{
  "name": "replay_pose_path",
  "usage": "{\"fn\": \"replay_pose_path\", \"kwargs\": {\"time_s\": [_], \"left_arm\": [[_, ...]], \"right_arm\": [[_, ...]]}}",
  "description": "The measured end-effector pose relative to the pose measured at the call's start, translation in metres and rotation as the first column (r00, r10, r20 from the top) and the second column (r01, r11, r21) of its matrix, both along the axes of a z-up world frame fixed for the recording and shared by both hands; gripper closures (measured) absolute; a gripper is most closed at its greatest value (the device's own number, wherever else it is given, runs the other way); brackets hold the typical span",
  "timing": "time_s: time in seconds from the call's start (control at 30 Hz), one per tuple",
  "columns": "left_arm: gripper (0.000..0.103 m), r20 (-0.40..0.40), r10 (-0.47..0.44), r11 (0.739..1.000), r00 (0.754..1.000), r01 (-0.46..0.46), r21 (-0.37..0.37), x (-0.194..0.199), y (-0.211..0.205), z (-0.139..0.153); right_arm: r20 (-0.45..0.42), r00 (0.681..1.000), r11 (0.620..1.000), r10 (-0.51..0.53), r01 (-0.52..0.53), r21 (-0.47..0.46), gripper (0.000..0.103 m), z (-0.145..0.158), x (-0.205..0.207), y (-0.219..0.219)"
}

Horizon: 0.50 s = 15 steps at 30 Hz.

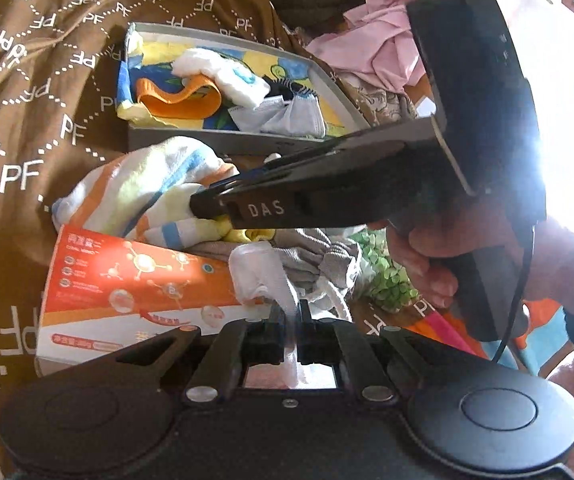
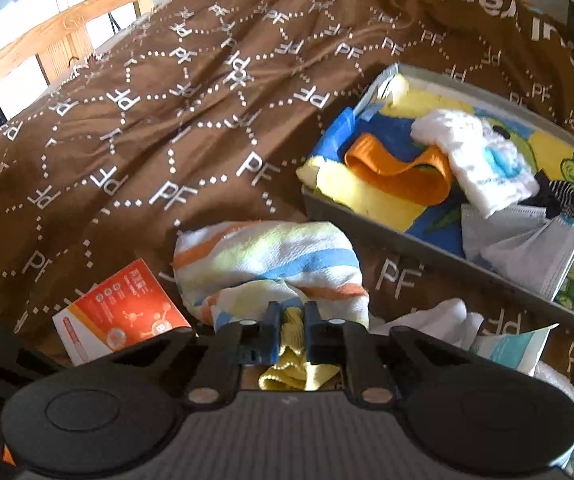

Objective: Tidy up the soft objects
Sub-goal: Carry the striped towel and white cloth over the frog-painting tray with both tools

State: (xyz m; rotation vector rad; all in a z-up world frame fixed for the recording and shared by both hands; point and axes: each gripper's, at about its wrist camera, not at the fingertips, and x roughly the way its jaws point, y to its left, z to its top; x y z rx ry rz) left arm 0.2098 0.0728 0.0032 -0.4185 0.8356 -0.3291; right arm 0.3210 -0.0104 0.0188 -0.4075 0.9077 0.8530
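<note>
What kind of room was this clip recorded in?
Most likely a bedroom, on a bed: a rumpled brown PF-print quilt covers the surface, a wooden bed rail runs behind it, and pink clothing lies heaped nearby.

hidden: striped towel (image 2: 271,264) near edge behind right gripper (image 2: 292,314) | cut off: grey tray (image 2: 407,236) far end beyond the towel

Brown bedspread (image 2: 191,128) carries grey tray (image 2: 375,232), striped towel (image 2: 271,256), orange box (image 2: 123,312).

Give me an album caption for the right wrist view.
Right gripper shut on a yellow cloth beside a striped towel, near the grey tray.
</note>
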Motion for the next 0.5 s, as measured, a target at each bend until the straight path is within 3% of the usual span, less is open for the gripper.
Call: {"fn": "replay_pose_path", "kwargs": {"time_s": [0.33, 0.5], "left_arm": [[0.099, 0.075, 0.166, 0.986, 0.983, -0.165, -0.025, -0.011, 0.029, 0.018], [0.099, 0.139, 0.22, 0.976, 0.966, -0.216, -0.042, -0.018, 0.039, 0.03]], "right_arm": [[0.087, 0.995, 0.995, -0.051, 0.043, 0.091, 0.096, 0.023, -0.003, -0.012], [0.123, 0.987, 0.977, -0.1, 0.074, 0.201, 0.096, 0.044, -0.003, -0.026]]}}
